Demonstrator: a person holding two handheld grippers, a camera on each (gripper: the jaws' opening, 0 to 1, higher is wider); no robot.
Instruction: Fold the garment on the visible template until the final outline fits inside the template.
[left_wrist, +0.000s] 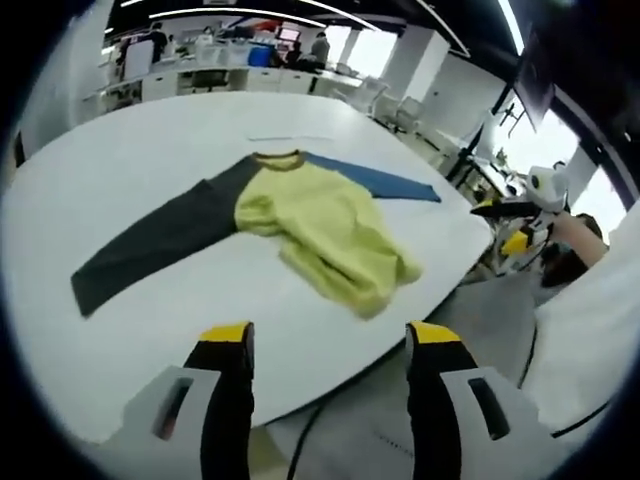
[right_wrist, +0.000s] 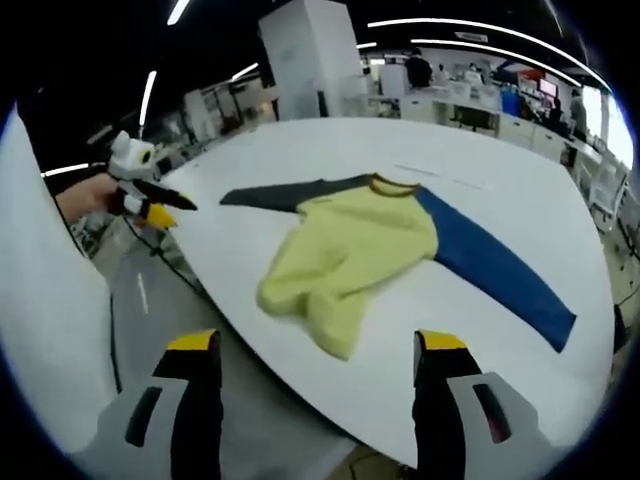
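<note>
One yellow garment (left_wrist: 325, 225) crumpled on table (left_wrist: 130, 160), two sleeves spread

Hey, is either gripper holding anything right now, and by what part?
Nothing. Left gripper and right gripper are open, off the shirt.

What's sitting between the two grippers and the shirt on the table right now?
Nothing visible. The left gripper and right gripper hang open off the white table's edge, with bare tabletop up to the yellow shirt.

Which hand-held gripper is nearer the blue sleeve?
Right. The right hand-held gripper is off the table edge nearest the blue sleeve; the left hand-held gripper is by the dark sleeve.
</note>
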